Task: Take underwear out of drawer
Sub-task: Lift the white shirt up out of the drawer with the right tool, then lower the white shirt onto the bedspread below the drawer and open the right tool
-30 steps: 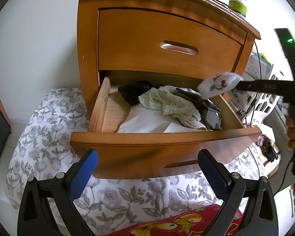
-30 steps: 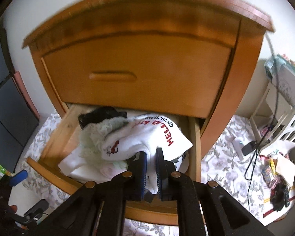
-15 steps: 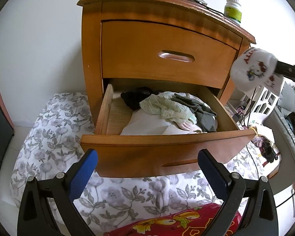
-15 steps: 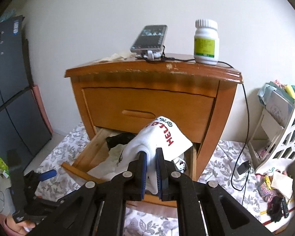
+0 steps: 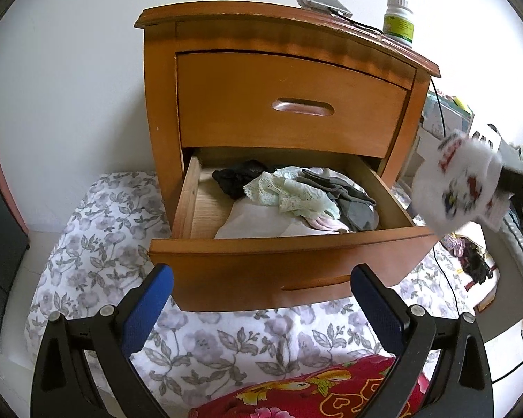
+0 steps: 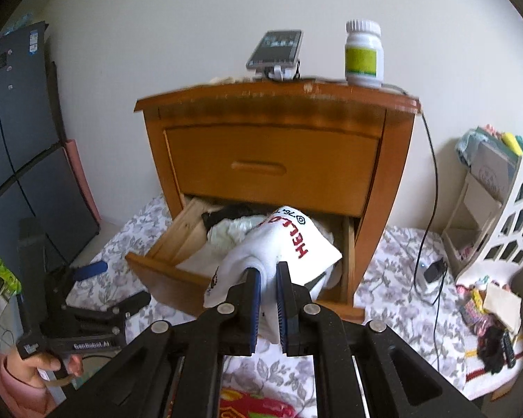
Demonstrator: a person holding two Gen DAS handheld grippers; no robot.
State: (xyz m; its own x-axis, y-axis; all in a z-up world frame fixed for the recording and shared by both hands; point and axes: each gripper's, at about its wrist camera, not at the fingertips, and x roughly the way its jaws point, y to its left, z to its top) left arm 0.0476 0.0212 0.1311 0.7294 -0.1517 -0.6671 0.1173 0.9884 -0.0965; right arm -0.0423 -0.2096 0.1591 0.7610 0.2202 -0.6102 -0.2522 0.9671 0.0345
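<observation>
While clenched on a bunched fold of the white underwear (image 6: 289,244), right gripper (image 6: 267,278) at lower centre, clear of the drawer (image 5: 289,244). Soft, light, floppy; best pinched at gathered cloth. Left gripper (image 5: 261,299) spread wide, empty.

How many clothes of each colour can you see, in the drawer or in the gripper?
Black: 1
Pale green lace: 1
Grey: 1
Pink: 1
White, in the drawer: 1
White with red letters, in the right gripper: 1
Total: 6
</observation>
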